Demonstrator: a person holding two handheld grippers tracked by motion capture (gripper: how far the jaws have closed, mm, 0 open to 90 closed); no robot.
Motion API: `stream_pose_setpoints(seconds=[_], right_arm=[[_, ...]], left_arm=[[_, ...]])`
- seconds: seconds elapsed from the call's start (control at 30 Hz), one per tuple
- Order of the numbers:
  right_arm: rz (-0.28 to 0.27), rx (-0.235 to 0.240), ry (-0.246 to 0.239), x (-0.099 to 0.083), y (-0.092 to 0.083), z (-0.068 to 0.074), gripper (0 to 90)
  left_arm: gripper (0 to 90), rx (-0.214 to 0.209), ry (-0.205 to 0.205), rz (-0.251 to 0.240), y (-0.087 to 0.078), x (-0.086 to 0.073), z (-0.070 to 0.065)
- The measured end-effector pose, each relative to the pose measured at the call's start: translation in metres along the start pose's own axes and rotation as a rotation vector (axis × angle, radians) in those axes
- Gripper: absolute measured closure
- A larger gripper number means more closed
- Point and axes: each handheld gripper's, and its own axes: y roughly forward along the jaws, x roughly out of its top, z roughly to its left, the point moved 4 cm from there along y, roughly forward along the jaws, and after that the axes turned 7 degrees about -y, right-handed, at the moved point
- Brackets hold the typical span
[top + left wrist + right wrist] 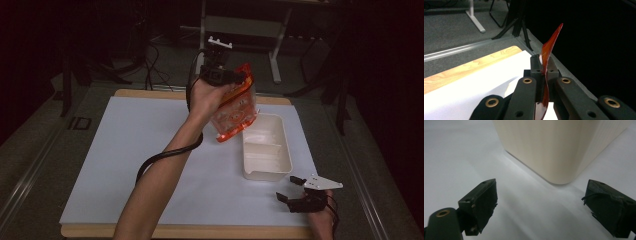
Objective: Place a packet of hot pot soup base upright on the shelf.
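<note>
- Looking down from the high view, the left gripper [239,76] is raised above the far part of the surface [150,150], its fingers clamped on the top edge of an orange and clear pouch [235,107].
- The pouch hangs down from those fingers, tilted, with its lower corner over the near-left rim of a cream tray [267,147]; whether the corner touches the rim cannot be told.
- The tray stands on the white sheet below and to the right of the left fingers, with a divider across its inside.
- The right gripper [291,191] rests low at the near right of the surface, its fingers apart and pointing toward the tray's near end, just short of it.
- A black cable [165,156] trails from the left gripper along the person's forearm.
- In the left gripper view, the two black fingers [535,65] are pressed together on the thin orange edge of the pouch [549,47], which rises past their tips to a pointed corner.
- Beyond those fingers lie the white sheet, the wooden border [471,67] of the surface and grey floor.
- In the right gripper view, the fingers [482,202] stand wide apart with nothing between them.
- The rounded cream corner of the tray [554,152] sits just ahead of them, between the two tips, not touching either.
</note>
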Motion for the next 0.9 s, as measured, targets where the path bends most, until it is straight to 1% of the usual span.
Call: stream_pose_setpoints(seconds=[0.27,0.5,0.67,0.9], right_arm=[[0.000,0.004,0.002,0.000,0.000,0.000,11.1],[-0.001,0.002,-0.001,0.000,0.000,0.000,11.1],[-0.001,0.005,0.003,0.000,0.000,0.000,11.1],[-0.001,0.005,0.002,0.000,0.000,0.000,11.1]], left_arm=[[90.0,-0.005,0.003,-0.004,0.004,0.004,-0.005],[90.0,-0.012,0.009,-0.003,0.013,0.008,-0.014],[90.0,-0.028,0.002,-0.007,0.020,0.009,-0.021],[90.0,-0.044,-0.008,0.004,0.030,0.009,-0.028]])
